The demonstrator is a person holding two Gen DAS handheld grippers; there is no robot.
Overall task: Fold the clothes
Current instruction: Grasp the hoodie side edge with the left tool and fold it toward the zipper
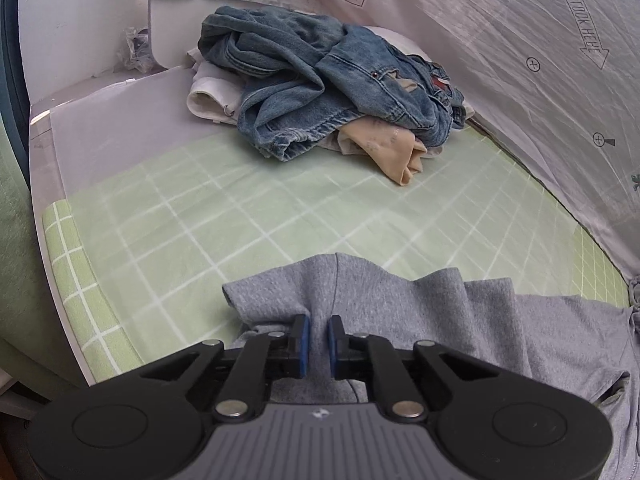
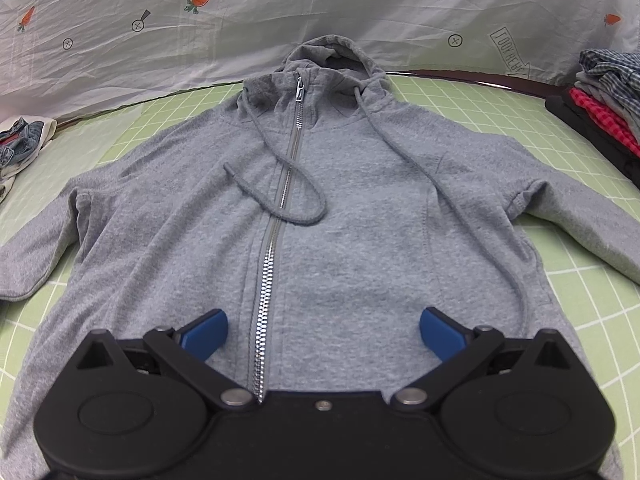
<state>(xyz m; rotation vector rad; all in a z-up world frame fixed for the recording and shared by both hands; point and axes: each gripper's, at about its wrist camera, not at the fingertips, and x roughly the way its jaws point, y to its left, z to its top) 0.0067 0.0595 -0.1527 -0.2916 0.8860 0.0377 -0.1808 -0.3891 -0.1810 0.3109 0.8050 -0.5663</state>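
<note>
so the left gripper (image 1: 319, 330) has its blue pads pinched on a sleeve of the grey hoodie (image 2: 340, 200), which lies flat and zipped up on the green checked mat (image 2: 500, 92), while the right gripper (image 2: 323, 332) hovers wide open over the hem
</note>
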